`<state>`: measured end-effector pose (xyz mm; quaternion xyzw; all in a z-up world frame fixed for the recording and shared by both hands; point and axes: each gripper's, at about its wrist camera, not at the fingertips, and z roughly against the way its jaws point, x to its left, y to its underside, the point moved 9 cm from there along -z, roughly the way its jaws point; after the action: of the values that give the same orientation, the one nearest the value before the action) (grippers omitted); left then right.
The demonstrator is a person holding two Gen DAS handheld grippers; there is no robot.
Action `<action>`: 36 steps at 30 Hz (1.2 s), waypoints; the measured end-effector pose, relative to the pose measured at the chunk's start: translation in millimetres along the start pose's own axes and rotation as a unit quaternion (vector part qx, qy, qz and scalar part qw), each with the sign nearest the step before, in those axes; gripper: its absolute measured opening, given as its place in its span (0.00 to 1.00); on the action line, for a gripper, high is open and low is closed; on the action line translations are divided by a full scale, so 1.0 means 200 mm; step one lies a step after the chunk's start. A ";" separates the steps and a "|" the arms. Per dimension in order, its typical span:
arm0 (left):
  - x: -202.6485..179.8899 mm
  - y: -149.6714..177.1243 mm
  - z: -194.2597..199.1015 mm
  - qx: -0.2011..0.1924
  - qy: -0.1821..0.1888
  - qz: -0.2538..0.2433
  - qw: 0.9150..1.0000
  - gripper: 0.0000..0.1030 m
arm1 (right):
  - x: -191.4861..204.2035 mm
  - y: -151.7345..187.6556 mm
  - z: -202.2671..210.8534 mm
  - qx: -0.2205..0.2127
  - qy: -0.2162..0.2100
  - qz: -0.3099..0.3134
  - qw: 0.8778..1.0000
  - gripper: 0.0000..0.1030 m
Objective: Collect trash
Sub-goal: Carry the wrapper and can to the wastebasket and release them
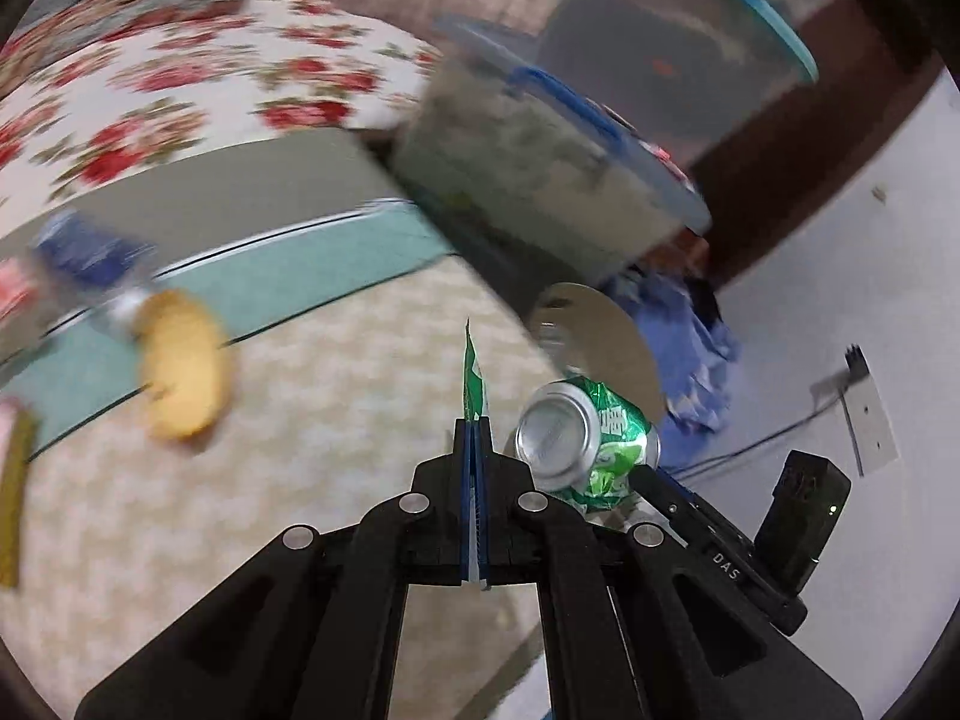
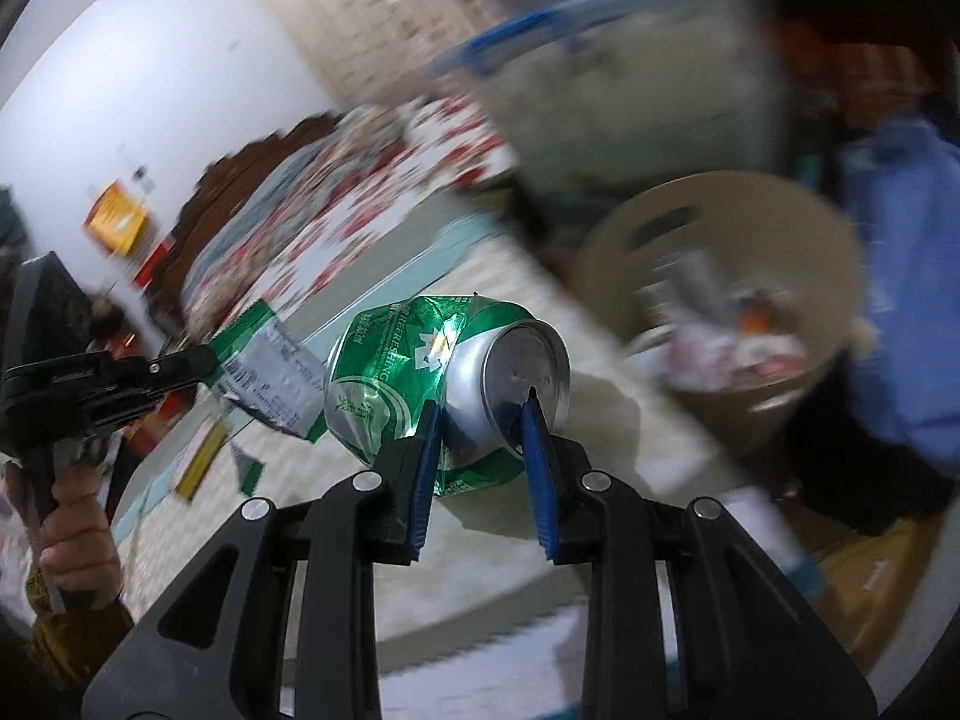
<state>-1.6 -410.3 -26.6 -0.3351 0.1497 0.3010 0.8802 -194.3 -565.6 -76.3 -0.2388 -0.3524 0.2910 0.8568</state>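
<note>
In the right wrist view my right gripper (image 2: 480,414) is shut on a crushed green drink can (image 2: 414,360), one blue pad on its dented side and one on its silver end. To the left, my left gripper (image 2: 201,363) is shut on a flat green and white wrapper (image 2: 264,372). In the left wrist view that wrapper (image 1: 472,378) shows edge-on, sticking up from the shut left gripper (image 1: 474,429). The can (image 1: 585,441) hangs just right of it, in the right gripper (image 1: 648,477). A beige bin (image 2: 612,228) with trash inside stands beyond the can, to the right.
A clear storage box with a blue lid (image 2: 600,90) stands behind the bin (image 1: 606,336). Blue cloth (image 2: 900,276) lies right of it. A yellow round piece (image 1: 183,366) and a blue packet (image 1: 90,258) lie on the patterned mat. A floral bed (image 1: 180,78) is behind. A hand (image 2: 72,528) holds the left gripper.
</note>
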 end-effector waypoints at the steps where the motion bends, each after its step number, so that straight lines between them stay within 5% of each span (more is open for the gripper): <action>1: -0.08 -0.03 -0.06 0.004 0.004 -0.010 1.000 0.01 | -0.08 -0.03 0.03 -0.010 0.013 -0.008 1.000 0.29; 9: -0.59 -0.21 -0.46 0.012 0.035 -0.072 0.997 0.03 | -0.57 -0.27 0.11 -0.060 0.081 -0.063 0.993 0.31; 10: -0.62 -0.24 -0.52 0.007 0.033 -0.073 0.997 0.07 | -0.60 -0.30 0.09 -0.065 0.081 -0.066 0.992 0.31; 11: -0.64 -0.26 -0.58 0.006 0.027 -0.075 0.997 0.31 | -0.63 -0.32 0.05 -0.065 0.082 -0.067 0.992 0.39; 12: -0.64 -0.26 -0.64 0.010 0.011 -0.075 0.997 0.53 | -0.65 -0.34 0.03 -0.061 0.087 -0.069 0.992 0.64; 14: -0.61 -0.24 -0.74 0.023 -0.019 -0.073 0.997 0.51 | -0.70 -0.35 0.02 -0.071 0.103 -0.081 0.989 0.69; 17: -0.56 -0.16 -0.77 0.046 -0.010 -0.073 0.996 0.49 | -0.69 -0.33 0.04 -0.077 0.104 -0.070 0.989 0.69; 23: -0.36 -0.14 -0.56 0.017 -0.020 -0.063 0.998 0.49 | -0.65 -0.28 0.04 -0.071 0.087 -0.084 0.990 0.68; 29: 0.02 -0.15 -0.18 -0.051 -0.055 0.004 0.997 0.49 | -0.40 -0.26 0.00 -0.063 0.048 -0.060 0.995 0.68; 33: 0.37 -0.10 0.11 -0.097 -0.138 0.049 0.985 0.49 | -0.20 -0.23 -0.09 -0.040 0.023 -0.036 0.998 0.67; 36: 0.63 -0.02 0.34 -0.125 -0.210 0.074 0.967 0.49 | -0.03 -0.19 -0.16 -0.017 0.002 -0.015 1.000 0.67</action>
<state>102.7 -311.0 -33.9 -0.3596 -0.0531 0.4451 0.8184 -161.0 -602.9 -76.7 -0.2488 -0.3595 0.2720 0.8573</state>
